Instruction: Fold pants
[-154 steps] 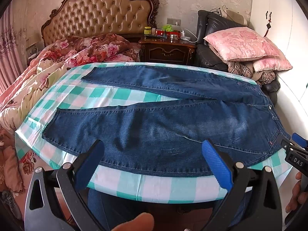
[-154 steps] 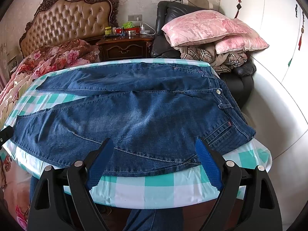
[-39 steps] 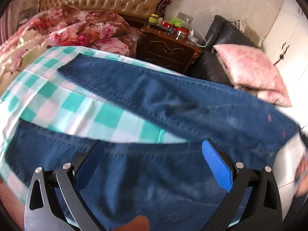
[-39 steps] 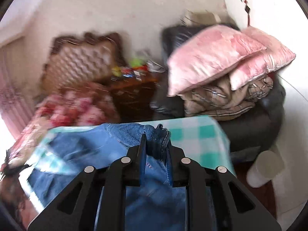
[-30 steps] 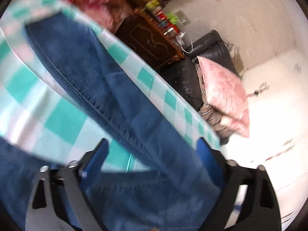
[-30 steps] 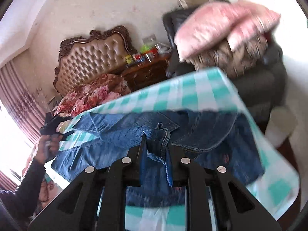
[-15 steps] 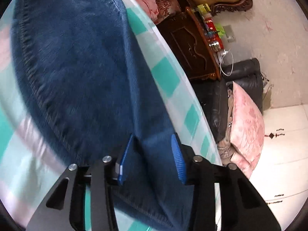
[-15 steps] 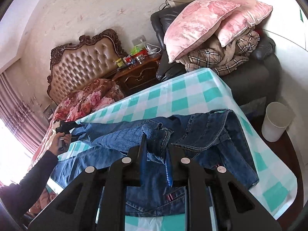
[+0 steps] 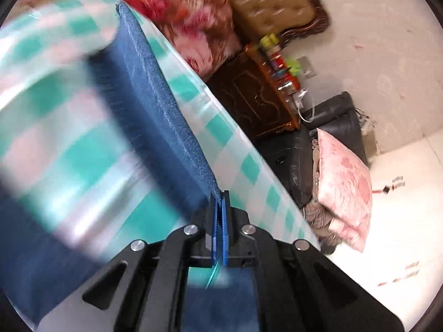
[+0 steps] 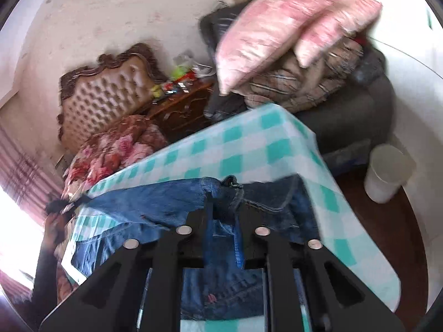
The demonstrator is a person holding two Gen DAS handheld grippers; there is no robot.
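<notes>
The blue jeans lie on a table with a green-and-white checked cloth. In the left wrist view my left gripper is shut on the edge of a trouser leg, and the denim rises off the cloth in a taut band towards the far hem. In the right wrist view my right gripper is shut on the bunched waistband of the jeans, lifted above the checked table. The far leg stretches left to a hand with the other gripper.
A bed with a floral quilt and tufted headboard stands behind the table. A dark nightstand holds small items. Pink pillows are piled on a black armchair. A white bin sits on the floor at the right.
My left gripper has gone from wide open over the leg to shut on its edge and lifted it. My right gripper kept its hold on the waistband and shifted across the table.
</notes>
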